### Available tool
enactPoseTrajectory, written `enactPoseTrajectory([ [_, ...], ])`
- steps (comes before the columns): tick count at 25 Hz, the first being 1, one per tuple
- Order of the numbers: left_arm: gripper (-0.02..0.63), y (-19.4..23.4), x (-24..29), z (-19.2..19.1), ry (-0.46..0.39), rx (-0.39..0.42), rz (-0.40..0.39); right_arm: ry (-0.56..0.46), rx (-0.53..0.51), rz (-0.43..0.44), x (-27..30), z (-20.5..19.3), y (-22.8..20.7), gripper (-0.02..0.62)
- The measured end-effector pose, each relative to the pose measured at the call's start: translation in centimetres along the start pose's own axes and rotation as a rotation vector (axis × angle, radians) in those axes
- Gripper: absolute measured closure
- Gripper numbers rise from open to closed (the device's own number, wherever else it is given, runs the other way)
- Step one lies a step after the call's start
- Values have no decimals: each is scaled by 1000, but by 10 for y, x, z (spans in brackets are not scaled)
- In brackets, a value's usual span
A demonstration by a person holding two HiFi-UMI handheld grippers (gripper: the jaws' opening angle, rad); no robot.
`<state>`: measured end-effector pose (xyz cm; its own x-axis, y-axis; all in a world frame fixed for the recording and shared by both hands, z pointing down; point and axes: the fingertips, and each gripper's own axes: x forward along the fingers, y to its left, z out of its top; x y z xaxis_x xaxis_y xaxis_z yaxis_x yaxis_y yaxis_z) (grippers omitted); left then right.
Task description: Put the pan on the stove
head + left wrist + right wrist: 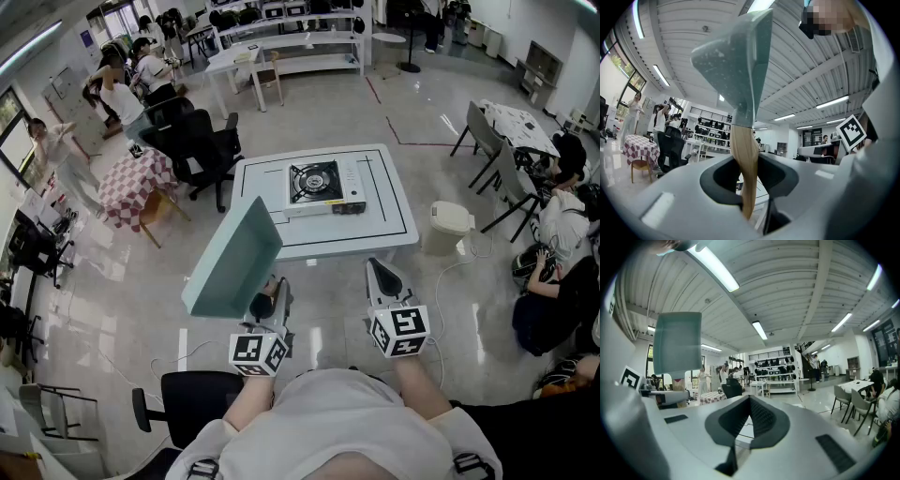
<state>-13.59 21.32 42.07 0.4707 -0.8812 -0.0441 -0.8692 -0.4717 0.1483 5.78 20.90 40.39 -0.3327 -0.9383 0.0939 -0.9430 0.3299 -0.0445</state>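
Observation:
A square pale-teal pan (232, 258) with a light wooden handle (263, 305) is held up off the floor, tilted on edge, left of my body. My left gripper (269, 298) is shut on that handle; in the left gripper view the handle (744, 159) runs up between the jaws to the pan (736, 65) overhead. My right gripper (381, 274) is shut and holds nothing, level with the left one and apart from it. In the right gripper view its jaws (750, 401) meet, with the pan (677, 343) at the left. The portable gas stove (323, 187) sits on the white table (389, 234) ahead.
A white bin (450, 225) stands right of the table. Black office chairs (202, 150) and a checkered-cloth table (136, 183) are at the left, grey chairs (497, 169) and a seated person (562, 291) at the right. A black chair (192, 403) is by my left side.

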Motion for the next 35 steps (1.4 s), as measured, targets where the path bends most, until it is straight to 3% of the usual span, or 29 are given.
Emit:
enactPoseTrajectory([
  [18,499,10,2,0,9,2,1,-3,18,-3,5,1,8,588],
  [35,499,-23,32,-7,2,-22,61,14,-2,76,10,1,-37,588],
])
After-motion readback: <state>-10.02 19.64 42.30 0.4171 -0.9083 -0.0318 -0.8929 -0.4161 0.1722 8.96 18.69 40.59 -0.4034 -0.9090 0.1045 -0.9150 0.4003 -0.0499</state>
